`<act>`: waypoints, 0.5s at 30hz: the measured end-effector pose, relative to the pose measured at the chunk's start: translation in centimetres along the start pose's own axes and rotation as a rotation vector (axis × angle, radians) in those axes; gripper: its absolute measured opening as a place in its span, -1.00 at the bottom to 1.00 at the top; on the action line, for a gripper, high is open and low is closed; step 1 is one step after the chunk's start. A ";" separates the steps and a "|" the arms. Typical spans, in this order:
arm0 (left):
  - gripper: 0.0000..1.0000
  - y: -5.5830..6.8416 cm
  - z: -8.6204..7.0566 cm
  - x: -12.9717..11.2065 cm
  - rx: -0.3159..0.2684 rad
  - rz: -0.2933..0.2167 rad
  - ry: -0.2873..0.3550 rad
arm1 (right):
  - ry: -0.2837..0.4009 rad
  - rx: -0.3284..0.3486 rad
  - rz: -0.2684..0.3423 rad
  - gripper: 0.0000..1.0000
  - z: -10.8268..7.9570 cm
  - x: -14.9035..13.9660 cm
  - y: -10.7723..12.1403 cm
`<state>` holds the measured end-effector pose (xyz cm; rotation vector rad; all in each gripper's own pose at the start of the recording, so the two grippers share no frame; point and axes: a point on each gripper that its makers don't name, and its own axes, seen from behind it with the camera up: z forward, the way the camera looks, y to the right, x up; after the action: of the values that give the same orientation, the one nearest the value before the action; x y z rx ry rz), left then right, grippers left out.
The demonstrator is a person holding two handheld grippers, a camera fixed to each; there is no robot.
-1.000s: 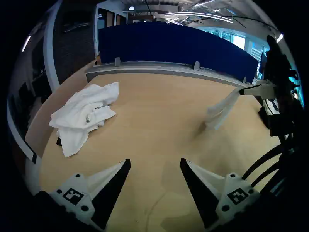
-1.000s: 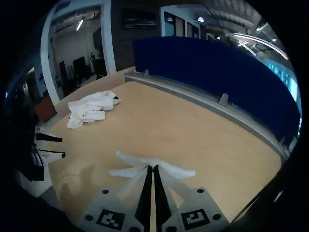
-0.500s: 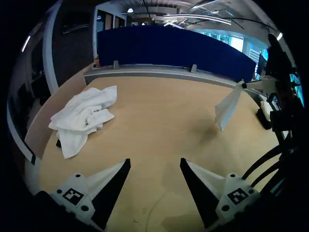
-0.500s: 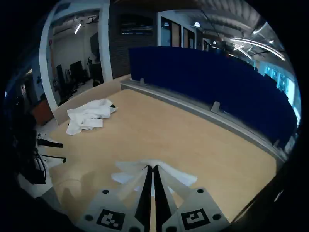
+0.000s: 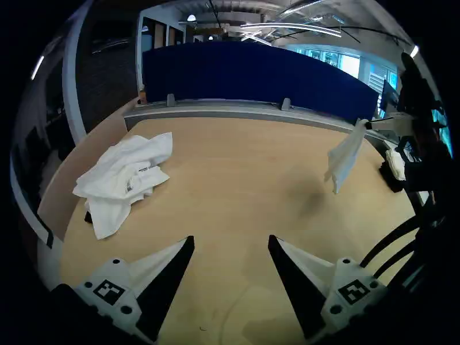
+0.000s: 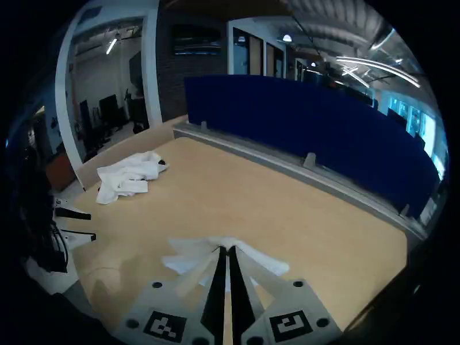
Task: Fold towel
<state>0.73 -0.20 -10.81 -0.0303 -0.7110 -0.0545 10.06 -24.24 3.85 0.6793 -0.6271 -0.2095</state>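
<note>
A small white towel (image 5: 344, 156) hangs in the air at the right side of the wooden table (image 5: 241, 172), pinched at its top corner by my right gripper (image 5: 371, 122). In the right gripper view the right gripper (image 6: 226, 250) is shut on the towel (image 6: 261, 261), which spreads out to both sides of the fingertips. My left gripper (image 5: 230, 241) stands open over the near part of the table with nothing between its fingers. The left gripper (image 6: 72, 223) is also at the left edge of the right gripper view, open.
A crumpled pile of white cloth (image 5: 123, 178) lies at the table's left side, also the white pile (image 6: 129, 175). A blue partition (image 5: 253, 72) runs along the far edge. A black chair (image 5: 402, 241) and a dark item with a white cloth (image 5: 395, 165) sit at the right.
My right gripper has lifted the towel up and a little farther back; its lower end has come off the table and now hangs free. The left gripper has stayed open and nearly still.
</note>
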 end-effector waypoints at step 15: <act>0.91 1.1 0.6 0.0 -0.002 0.007 -0.012 | -0.053 -0.090 0.009 -0.93 -4.4 -2.7 9.7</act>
<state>0.43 0.97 -10.33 -0.0354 -0.7225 -0.0483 10.40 -13.51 6.23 0.5853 -0.6676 -0.2471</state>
